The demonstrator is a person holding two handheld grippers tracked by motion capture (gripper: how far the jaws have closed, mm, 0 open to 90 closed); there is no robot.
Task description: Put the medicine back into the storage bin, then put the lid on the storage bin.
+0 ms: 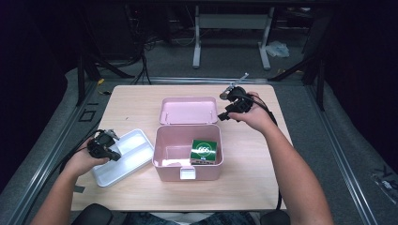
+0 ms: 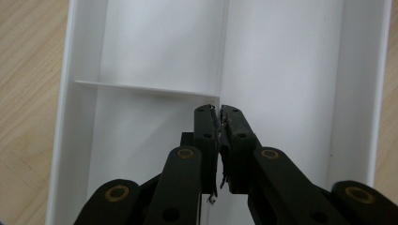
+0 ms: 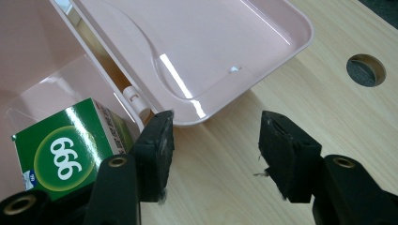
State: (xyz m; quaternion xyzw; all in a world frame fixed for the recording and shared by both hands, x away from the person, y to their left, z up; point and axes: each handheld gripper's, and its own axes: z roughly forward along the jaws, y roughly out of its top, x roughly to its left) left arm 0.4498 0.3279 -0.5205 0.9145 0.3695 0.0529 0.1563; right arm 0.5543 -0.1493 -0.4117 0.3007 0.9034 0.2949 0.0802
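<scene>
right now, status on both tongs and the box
Left tongs shut, empty, over white tray. Right tongs open beside pink box lid. Green carton inside. Nothing blocking.

A pale pink box with a matching pink lid is seen on a light, wood-grained table. Inside the box a dark green carton is shown, marked with a lighter green circle and white figures "666"; a small blue mark is carried at its corner. A plain white tray is seen beside the box. Both the left gripper and the right gripper are coloured black, with brass-toned rivets.
</scene>
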